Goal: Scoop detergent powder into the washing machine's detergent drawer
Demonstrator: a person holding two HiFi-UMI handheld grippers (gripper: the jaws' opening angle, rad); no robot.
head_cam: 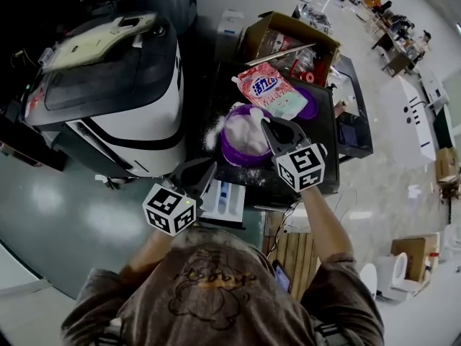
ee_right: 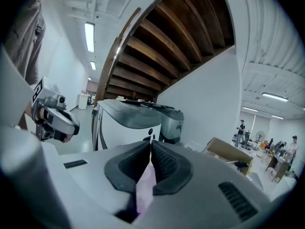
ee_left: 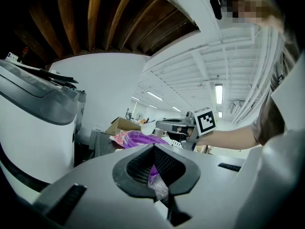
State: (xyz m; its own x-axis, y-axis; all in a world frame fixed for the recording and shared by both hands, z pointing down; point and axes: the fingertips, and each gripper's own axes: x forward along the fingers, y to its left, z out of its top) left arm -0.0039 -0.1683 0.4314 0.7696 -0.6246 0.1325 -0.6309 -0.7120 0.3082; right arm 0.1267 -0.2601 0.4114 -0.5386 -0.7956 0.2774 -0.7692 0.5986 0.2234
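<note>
Right claw (head_cam: 268, 127) clamps a pale purple scoop (ee_right: 145, 187), its head hidden over the purple bowl (head_cam: 241, 161). Left claw (head_cam: 210, 167) is closed, something purple blurred behind its tips.

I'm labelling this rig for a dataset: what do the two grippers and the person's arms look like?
Both the left gripper and right gripper have grey bodies, dark ribbed pads and a white cube with black square markers. The arms are bare below the short sleeves of a brownish printed T-shirt.
</note>
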